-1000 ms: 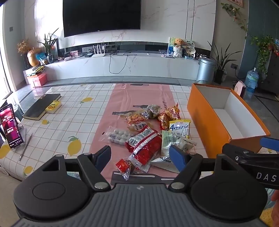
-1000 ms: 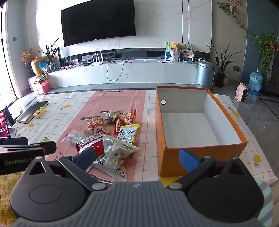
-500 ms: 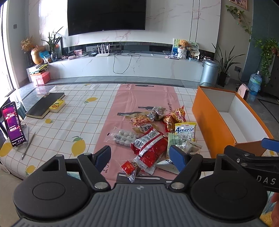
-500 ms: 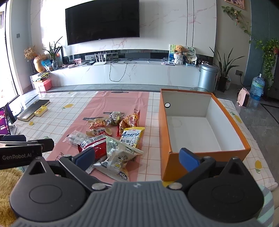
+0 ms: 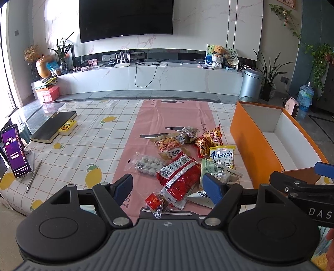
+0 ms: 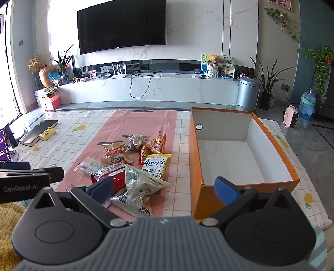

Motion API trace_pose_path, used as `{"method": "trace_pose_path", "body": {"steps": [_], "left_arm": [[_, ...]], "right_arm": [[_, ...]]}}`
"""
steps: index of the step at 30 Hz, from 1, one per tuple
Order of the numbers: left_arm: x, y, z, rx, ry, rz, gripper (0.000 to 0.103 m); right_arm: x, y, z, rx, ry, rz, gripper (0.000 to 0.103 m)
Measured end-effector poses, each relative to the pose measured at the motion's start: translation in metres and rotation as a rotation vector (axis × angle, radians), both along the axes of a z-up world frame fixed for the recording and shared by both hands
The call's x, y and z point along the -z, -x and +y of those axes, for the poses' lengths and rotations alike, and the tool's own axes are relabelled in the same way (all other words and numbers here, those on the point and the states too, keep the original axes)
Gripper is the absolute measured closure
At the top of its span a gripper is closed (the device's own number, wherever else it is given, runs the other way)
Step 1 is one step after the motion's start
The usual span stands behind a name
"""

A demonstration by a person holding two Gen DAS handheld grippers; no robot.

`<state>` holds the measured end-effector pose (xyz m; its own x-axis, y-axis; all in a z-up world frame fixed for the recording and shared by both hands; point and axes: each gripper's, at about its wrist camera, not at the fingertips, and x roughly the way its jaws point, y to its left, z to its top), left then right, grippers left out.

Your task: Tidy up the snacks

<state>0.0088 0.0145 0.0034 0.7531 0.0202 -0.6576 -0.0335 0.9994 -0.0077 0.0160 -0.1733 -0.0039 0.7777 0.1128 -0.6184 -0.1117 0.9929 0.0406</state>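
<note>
A bright living room with a white marble-veined wall [image 5: 208,25] that carries a large black television [image 5: 125,18] above a long, low white media console [image 5: 146,80]. On the console's left end stand a gold vase [image 5: 43,66] and a leafy plant [image 5: 62,54], on its right end a teddy bear [image 5: 218,51]; a silver bin [image 5: 250,84] and a potted plant [image 5: 267,77] stand on the grey tiled floor [image 5: 125,94] just past that end. Daylight enters from a window at the far left edge [image 5: 4,73], and a water jug [image 6: 306,105] sits at the right by a blue-grey wall [image 6: 304,41] with trailing ivy [image 6: 321,62].

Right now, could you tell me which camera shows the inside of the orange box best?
The right wrist view: the orange box faces it, showing its bare white floor and walls. The left wrist view sees the orange box obliquely, mostly its outer side and part of the interior.
</note>
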Motion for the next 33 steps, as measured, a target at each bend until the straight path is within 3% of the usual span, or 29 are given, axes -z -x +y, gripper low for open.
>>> {"method": "trace_pose_path", "body": {"steps": [33], "left_arm": [[-0.006, -0.005, -0.017, 0.022, -0.037, 0.008, 0.014]], "right_arm": [[0.003, -0.002, -0.019, 0.038, -0.033, 0.006, 0.004]]}}
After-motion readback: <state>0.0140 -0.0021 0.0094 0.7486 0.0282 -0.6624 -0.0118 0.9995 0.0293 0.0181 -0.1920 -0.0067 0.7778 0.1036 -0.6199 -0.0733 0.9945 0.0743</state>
